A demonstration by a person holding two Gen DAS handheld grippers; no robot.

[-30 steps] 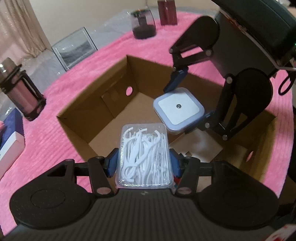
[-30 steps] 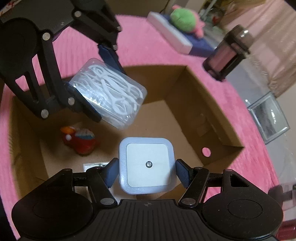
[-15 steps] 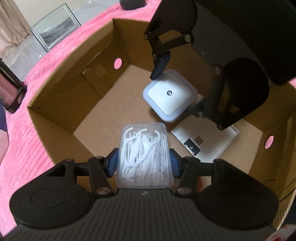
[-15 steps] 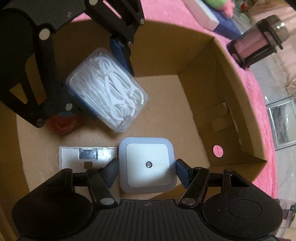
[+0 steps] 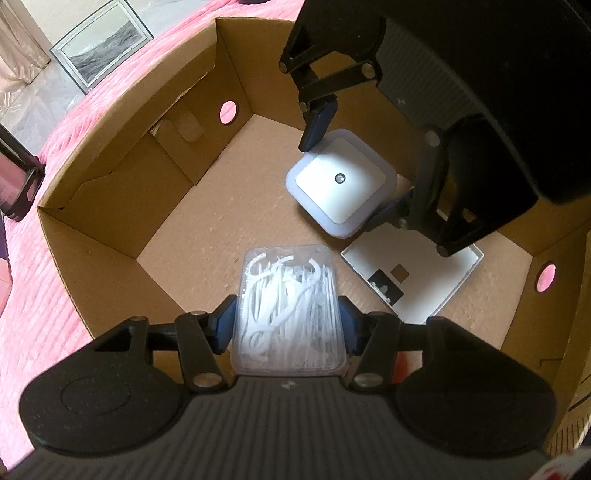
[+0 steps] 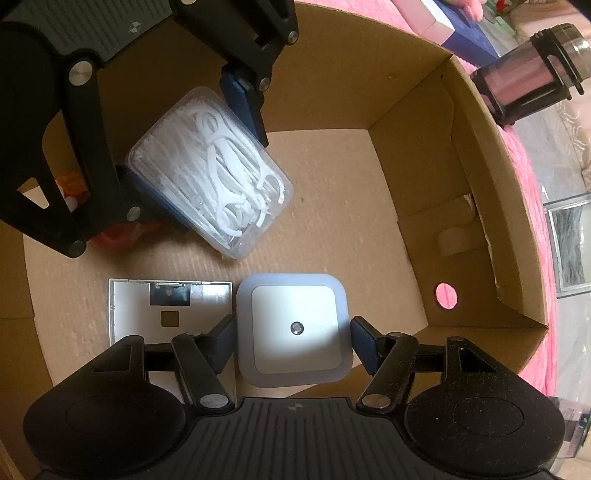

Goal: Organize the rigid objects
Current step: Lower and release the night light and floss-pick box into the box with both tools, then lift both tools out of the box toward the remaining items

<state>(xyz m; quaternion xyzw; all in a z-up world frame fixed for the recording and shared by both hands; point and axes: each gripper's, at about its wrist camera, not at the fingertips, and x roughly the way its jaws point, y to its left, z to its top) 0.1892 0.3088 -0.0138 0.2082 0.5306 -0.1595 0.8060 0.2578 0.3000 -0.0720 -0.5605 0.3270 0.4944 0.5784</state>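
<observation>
Both grippers sank deeper inside cardboard box [image 5: 122, 206] (pink blanket [image 5: 33, 306] outside).

Spread under everything, a pink textured cloth [image 5: 33, 295]. Off its far edge, lying flat on a pale floor, a framed grey landscape picture [image 5: 99, 55], seen again at the right edge of the right wrist view. Stood on the cloth just outside the carton wall, a dark-framed glass jar [image 6: 524, 77] with a pink tint and a metal cap. Beyond it, at the top of that view, a white-and-pink flat box [image 6: 436, 22] resting on something dark blue [image 6: 469, 40].
</observation>
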